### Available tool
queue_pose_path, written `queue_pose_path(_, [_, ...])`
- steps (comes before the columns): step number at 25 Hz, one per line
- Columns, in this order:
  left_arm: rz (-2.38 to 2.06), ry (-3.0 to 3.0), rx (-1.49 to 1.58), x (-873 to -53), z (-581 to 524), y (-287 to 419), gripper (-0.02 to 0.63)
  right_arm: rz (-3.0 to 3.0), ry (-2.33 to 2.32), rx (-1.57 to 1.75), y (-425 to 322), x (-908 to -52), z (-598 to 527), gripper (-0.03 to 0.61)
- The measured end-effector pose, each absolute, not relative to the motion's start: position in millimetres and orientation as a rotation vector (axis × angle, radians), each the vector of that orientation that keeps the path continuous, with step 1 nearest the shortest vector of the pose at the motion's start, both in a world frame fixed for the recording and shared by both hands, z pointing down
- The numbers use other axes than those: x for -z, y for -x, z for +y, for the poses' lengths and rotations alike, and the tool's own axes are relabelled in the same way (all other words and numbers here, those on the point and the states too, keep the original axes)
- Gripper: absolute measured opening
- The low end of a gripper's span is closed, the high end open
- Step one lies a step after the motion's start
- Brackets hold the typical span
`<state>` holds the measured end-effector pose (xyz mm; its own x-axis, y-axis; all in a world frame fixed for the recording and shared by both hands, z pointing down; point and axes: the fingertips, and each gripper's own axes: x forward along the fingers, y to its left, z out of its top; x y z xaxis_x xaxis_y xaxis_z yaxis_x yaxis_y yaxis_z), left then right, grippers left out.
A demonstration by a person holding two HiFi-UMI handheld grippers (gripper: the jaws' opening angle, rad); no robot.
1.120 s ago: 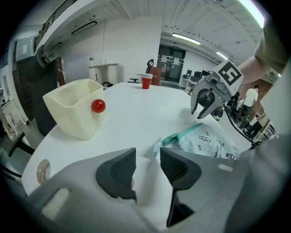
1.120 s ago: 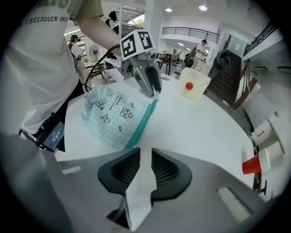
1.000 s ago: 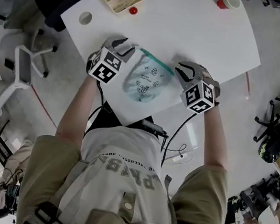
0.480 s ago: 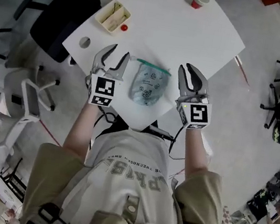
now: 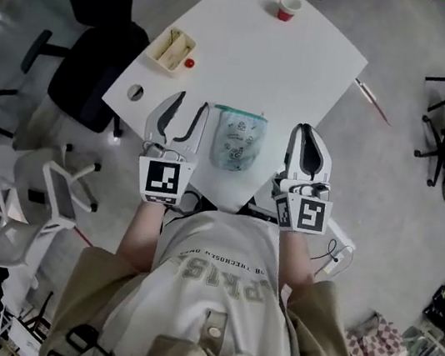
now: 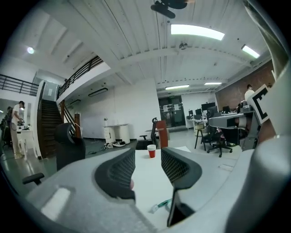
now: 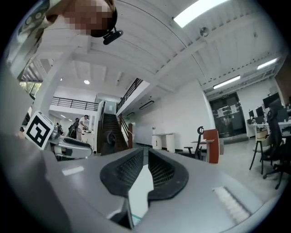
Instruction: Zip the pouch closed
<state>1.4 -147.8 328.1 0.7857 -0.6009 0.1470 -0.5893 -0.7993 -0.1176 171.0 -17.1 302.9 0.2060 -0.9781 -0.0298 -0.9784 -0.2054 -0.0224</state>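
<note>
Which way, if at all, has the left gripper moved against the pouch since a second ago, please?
Yes. The left gripper has drawn back from the pouch toward the near edge of the table, now apart from it.

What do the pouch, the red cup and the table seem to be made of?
Pouch: probably thin flexible plastic, looks translucent, with a green zip strip along the top edge.
Red cup: paper or plastic, white inside; too small to tell which.
Table: hard board, smooth matte white top, perhaps laminate.
</note>
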Motion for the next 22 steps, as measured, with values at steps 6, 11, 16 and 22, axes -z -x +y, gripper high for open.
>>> queue_pose_path(6, [0.974,2.906,0.216,-320,-129,1,0.153,1.937,2.491,-0.058,-159,-295,5,0.021])
queue_pose_path(11, [0.95,2.908,0.185,-318,-120,0,0.107,1.924,2.518,-0.076,-151,-289,13,0.006])
queue_pose_path(16, [0.965,2.903,0.171,-317,-121,7,0.07,1.931,2.514,-0.094,-142,-279,13,0.002])
queue_pose_path(22, [0.981,2.878,0.139,-314,-119,14,0.014,1.949,2.504,-0.109,-137,-277,13,0.002])
